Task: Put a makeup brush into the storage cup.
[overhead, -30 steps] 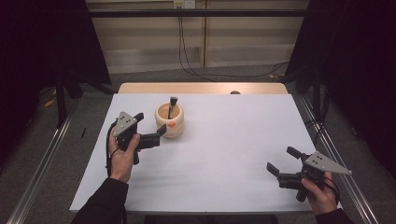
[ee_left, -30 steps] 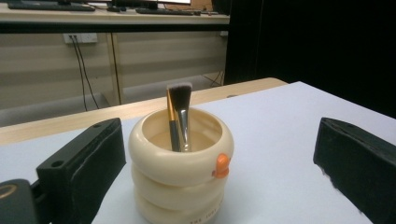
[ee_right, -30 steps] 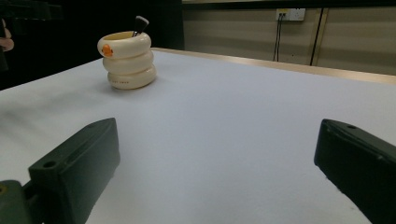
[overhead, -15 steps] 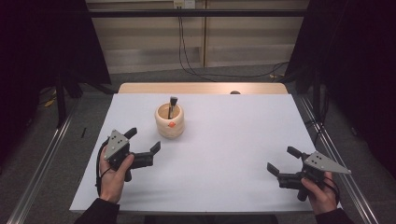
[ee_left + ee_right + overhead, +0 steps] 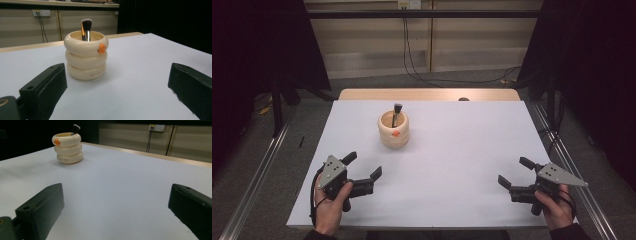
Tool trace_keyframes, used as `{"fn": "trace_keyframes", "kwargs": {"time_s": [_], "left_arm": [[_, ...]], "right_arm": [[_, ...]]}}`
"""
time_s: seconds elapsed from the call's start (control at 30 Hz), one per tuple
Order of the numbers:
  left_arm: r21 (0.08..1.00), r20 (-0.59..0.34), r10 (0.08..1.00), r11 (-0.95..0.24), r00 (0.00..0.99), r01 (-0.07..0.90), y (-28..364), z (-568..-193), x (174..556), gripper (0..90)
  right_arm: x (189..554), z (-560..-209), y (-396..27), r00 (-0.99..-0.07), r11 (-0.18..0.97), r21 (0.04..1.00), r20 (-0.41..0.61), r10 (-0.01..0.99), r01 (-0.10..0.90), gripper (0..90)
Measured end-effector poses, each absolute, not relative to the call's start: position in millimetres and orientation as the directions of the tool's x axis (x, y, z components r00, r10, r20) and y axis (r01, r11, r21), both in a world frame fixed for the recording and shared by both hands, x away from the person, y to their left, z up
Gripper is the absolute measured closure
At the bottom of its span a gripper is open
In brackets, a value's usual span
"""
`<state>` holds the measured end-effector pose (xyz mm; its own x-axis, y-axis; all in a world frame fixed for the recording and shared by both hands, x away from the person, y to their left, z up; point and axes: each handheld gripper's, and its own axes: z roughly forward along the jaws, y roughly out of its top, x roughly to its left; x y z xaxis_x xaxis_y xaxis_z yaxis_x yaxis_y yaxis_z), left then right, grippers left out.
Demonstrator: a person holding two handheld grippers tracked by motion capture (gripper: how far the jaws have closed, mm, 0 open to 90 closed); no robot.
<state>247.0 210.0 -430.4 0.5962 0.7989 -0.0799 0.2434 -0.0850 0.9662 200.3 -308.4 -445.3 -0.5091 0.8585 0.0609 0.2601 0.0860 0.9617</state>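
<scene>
Showing orange knob [image 5: 101,48] on brush holder [image 5: 85,58]: left gripper [image 5: 363,167] view; both grippers' fingers wide.

The brush [image 5: 86,29] handle is hidden inside the cream holder [image 5: 85,59]; only its upper part clears the rim. Small lettering on the holder's bottom ring is too small to read. In both gripper views, the jaws are cut off by the bottom edge. The table's [image 5: 452,150] near edge partly hides both forearms.
</scene>
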Motion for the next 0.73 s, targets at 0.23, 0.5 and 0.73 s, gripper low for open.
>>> {"fn": "trace_keyframes", "kwargs": {"time_s": [0.23, 0.5, 0.73], "left_arm": [[0.961, -0.111, 0.804, -0.064, 0.584, 0.27, 211.6, -438.0, 238.9, 1.9], [0.96, -0.087, 0.797, -0.094, 0.597, 0.265, 215.4, -440.0, 235.7, 1.6], [0.956, -0.078, 0.805, -0.107, 0.588, 0.273, 215.7, -442.7, 240.4, 2.5]], "right_arm": [[200.0, -445.0, -309.6, -0.502, 0.083, 0.963, 0.059, 0.863, 0.256, 0.0], [199.4, -444.3, -310.5, -0.499, 0.078, 0.964, 0.061, 0.864, 0.253, 0.0], [200.7, -445.0, -311.2, -0.494, 0.072, 0.964, 0.068, 0.867, 0.257, 0.0]]}}
